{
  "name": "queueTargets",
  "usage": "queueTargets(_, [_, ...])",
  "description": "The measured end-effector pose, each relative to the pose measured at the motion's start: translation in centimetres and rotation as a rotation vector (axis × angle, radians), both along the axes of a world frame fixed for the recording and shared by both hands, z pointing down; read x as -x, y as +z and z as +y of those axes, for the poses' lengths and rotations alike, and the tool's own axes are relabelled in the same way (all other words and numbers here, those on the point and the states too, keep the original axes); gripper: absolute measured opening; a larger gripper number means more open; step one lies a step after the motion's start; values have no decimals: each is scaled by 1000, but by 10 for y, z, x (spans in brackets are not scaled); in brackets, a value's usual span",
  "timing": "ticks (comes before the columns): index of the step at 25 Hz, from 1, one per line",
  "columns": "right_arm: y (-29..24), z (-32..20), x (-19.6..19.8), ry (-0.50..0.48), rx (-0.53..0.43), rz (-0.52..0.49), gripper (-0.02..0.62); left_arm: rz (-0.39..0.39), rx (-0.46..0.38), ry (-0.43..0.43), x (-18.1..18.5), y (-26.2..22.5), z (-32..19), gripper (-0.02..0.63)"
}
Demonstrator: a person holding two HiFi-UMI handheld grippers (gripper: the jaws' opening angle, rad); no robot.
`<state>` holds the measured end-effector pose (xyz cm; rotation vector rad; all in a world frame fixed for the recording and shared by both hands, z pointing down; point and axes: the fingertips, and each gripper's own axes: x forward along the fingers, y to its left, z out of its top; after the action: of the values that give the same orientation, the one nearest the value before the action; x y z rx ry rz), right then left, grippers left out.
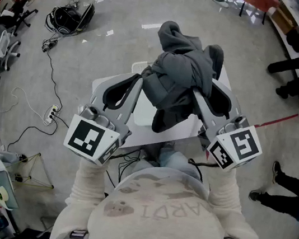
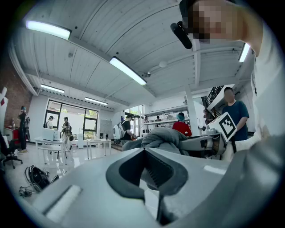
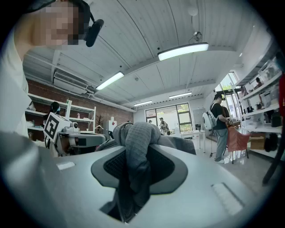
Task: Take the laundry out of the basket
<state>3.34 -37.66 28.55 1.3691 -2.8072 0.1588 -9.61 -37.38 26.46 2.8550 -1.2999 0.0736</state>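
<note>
A dark grey hooded garment (image 1: 177, 70) hangs bunched in the air between both raised grippers, above a white table (image 1: 138, 117). My right gripper (image 1: 196, 93) is shut on a fold of it; in the right gripper view the knit cloth (image 3: 136, 142) runs down between the dark pads (image 3: 171, 167). My left gripper (image 1: 140, 80) meets the garment's left side with its jaws nearly together. In the left gripper view the bundle (image 2: 162, 137) heaps just past the jaw tips. No basket can be made out; the garment hides what lies under it.
On the floor to the left lie a black bag (image 1: 70, 16), cables and a power strip (image 1: 52, 114). Office chairs (image 1: 3, 46) stand at the far left. Two people's legs (image 1: 297, 67) (image 1: 291, 191) are at the right, by shelves.
</note>
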Motion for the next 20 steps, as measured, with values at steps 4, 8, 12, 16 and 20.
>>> queueTargets(4, [1,-2,1,1,-7,-1,144,5,-4,2,1,1,-2,0])
queueTargets(8, [1,-1,-1,-2,-14,4,144,7,-6,-1,-2,2,-1,0])
queueTargets(12, [-1,-1,0,-3,-17,7,144,9,-9,-6,0,0,1,0])
queueTargets(16, [-2,-2,4,-12,-20,10,144,10,-12,-17,5,-1,0,0])
queueTargets(20, [0,-9,2,-27,-19,13,144,10,-11,-35,3,0,-4,0])
